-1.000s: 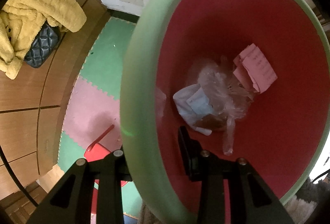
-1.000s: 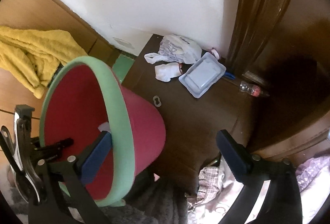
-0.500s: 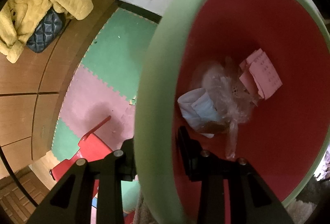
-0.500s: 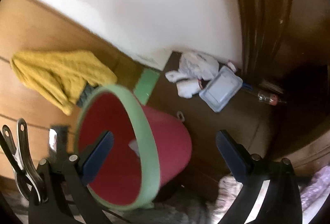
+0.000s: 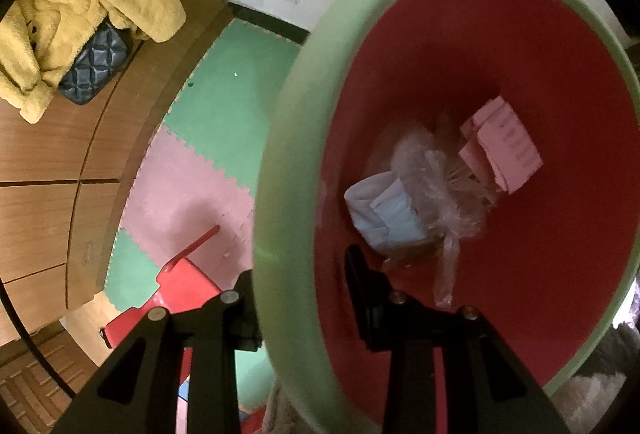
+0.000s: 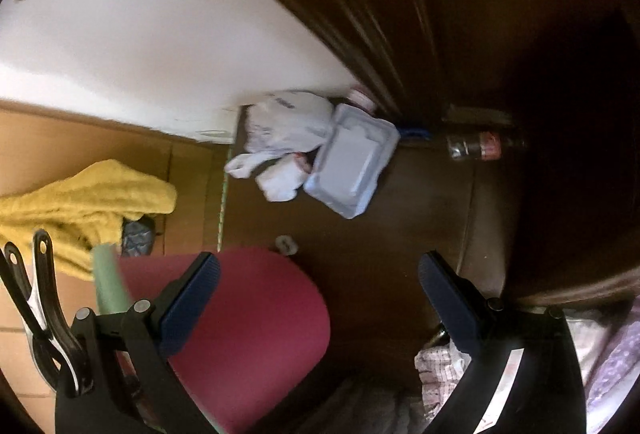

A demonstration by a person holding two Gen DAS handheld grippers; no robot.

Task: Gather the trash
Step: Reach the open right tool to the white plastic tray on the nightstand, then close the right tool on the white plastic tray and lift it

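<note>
My left gripper (image 5: 300, 294) is shut on the green rim (image 5: 280, 194) of a red bin, one finger inside and one outside, holding it tilted. Inside lie a pink paper (image 5: 504, 150), clear plastic wrap (image 5: 444, 186) and a white-blue crumpled wrapper (image 5: 384, 210). In the right wrist view the bin's red outside (image 6: 256, 322) is at lower left. My right gripper (image 6: 320, 294) is open and empty above a dark wooden top. On that top, near the wall, lie a white plastic bag (image 6: 288, 122), a white foam tray (image 6: 352, 162), a white wad (image 6: 280, 178) and a plastic bottle (image 6: 476, 146).
A yellow towel (image 5: 80, 14) over a dark quilted bag (image 5: 96, 62) lies on a wooden surface at left. Green and pink foam floor mats (image 5: 208, 154) and a red dustpan (image 5: 180, 286) are below. A dark wooden door frame (image 6: 400, 14) rises at right. Patterned cloth (image 6: 600, 354) is at lower right.
The right gripper has swung up and to the right, so the trash by the wall looks nearer and the bin has dropped to the lower left. The left gripper keeps its hold on the rim.
</note>
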